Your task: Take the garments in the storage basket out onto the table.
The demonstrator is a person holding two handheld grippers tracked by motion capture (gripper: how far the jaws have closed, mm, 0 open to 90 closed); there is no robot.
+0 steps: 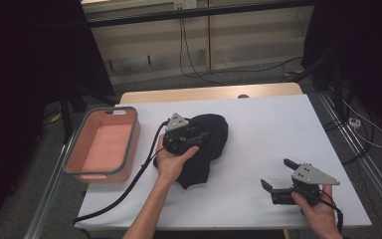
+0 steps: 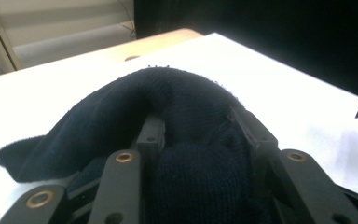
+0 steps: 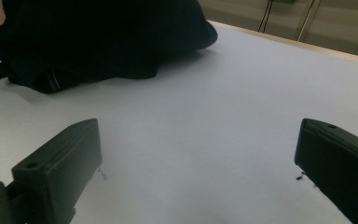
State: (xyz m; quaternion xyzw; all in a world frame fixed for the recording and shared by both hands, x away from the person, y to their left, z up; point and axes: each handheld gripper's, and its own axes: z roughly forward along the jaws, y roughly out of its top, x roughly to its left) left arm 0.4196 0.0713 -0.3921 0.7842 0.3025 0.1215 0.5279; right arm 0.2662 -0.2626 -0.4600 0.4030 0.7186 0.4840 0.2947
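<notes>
1. Nearest the high camera, two bare forearms come in from the bottom edge, each hand holding a gripper over the white table point(image 1: 273, 129).
2. On the right, the right gripper point(image 1: 277, 175) sits low near the table's near right corner, with its grey plate on top; its jaws stand wide apart with nothing between them (the right gripper view has bare white surface between the two black jaws).
3. Further left, the left gripper point(image 1: 203, 133) rests on a dark knitted hat point(image 1: 214, 130) near the middle of the table.
4. From the left gripper view, a fold of the hat point(image 2: 186, 107) sits bunched between the two black jaws and humps up beyond them; the jaws stand partly apart with the knit filling the gap, and it is not possible to tell whether the pads press on it.
5. That hat lies crumpled on the white surface, between the pink basket point(image 1: 77, 149) and the right gripper, just beside the basket without touching it.
6. Seen from the right gripper view, the hat point(image 3: 98, 37) lies at the top left, well apart from that gripper's jaws.
7. Sitting at the table's left edge, the basket has a grey rim and a bare pink inside.
8. A black cable point(image 1: 129, 186) trails from the left gripper across the table towards the near left corner.
</notes>
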